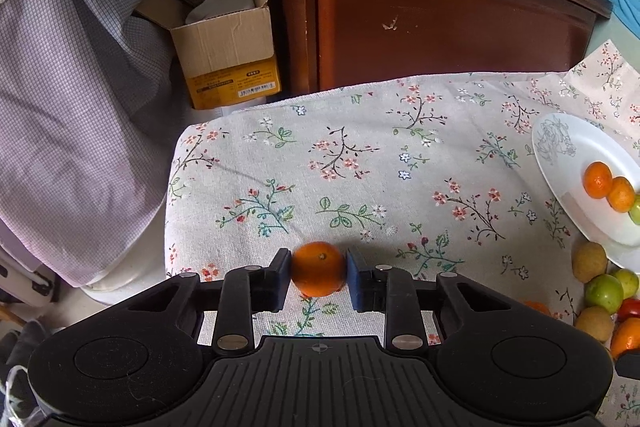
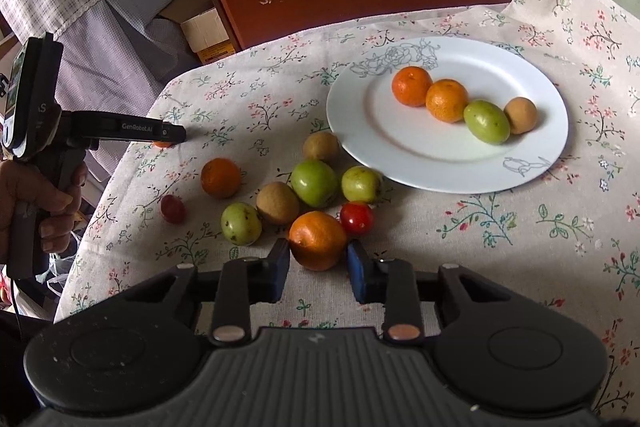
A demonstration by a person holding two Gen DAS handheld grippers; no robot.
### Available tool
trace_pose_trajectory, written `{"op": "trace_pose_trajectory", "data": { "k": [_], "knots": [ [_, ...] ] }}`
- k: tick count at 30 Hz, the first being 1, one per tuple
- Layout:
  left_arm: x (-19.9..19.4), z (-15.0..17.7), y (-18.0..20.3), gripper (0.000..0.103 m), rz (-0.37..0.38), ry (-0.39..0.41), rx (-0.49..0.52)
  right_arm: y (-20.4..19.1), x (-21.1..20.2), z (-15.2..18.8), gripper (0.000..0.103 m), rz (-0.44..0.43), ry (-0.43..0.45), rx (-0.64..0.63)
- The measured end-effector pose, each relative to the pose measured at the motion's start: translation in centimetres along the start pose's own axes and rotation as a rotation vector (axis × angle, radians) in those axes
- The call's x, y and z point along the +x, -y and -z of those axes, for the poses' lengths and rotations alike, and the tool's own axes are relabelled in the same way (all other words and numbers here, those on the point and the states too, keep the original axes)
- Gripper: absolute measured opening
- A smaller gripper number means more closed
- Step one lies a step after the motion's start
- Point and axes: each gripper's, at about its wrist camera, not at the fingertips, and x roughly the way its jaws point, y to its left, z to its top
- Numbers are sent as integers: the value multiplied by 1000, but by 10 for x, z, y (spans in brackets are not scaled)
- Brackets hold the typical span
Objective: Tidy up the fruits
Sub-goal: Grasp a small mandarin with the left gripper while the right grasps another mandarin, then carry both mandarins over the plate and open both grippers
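Observation:
My left gripper (image 1: pixel 319 273) is shut on a small orange (image 1: pixel 319 269) just above the floral tablecloth; it also shows in the right wrist view (image 2: pixel 172 135), with the orange peeking out under its fingers. My right gripper (image 2: pixel 318 263) has its pads on both sides of another orange (image 2: pixel 318 239) that rests on the cloth, jaws close to it or touching it. A white plate (image 2: pixel 400 155) holds two oranges (image 2: pixel 412 85), a green fruit (image 2: pixel 486 121) and a brown fruit (image 2: pixel 520 115). Several loose fruits (image 2: pixel 314 183) lie in front of the plate.
A dark wooden cabinet (image 1: pixel 440 15) stands behind the table. An open cardboard box (image 1: pixel 228 39) sits on the floor beside it. Checked fabric (image 1: pixel 72 107) hangs at the left. The table edge (image 2: pixel 120 155) runs along the left.

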Motion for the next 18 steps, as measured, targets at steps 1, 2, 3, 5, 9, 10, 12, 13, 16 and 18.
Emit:
{"op": "trace_pose_trajectory", "data": {
  "k": [1, 2, 3, 5, 9, 10, 12, 13, 16, 18],
  "knots": [
    [-2, 0, 2, 27, 8, 0, 0, 0, -1, 0, 31, 0, -1, -3],
    [-4, 1, 4, 26, 14, 2, 0, -1, -1, 0, 30, -3, -2, -5],
    [-6, 1, 5, 26, 20, 3, -1, -1, -1, 0, 30, -7, -3, -6],
    [-12, 0, 9, 26, 43, 9, -13, -4, -4, 0, 30, -15, 0, -17],
    [-25, 0, 21, 26, 78, 35, -4, -10, -9, -2, 30, -37, 20, -43],
    [-28, 0, 24, 26, 87, 41, -4, -12, -10, -2, 30, -44, 24, -44],
    [-34, 1, 29, 26, 102, 48, -9, -13, -12, -2, 30, -52, 30, -46],
    [-36, 1, 31, 26, 106, 51, -9, -12, -13, -2, 30, -53, 31, -44],
    [-44, 5, 39, 26, 111, 58, 4, -10, -14, -3, 30, -53, 32, -26],
    [-49, 8, 42, 26, 110, 59, 7, -8, -15, -4, 30, -56, 34, -10]
  ]
}}
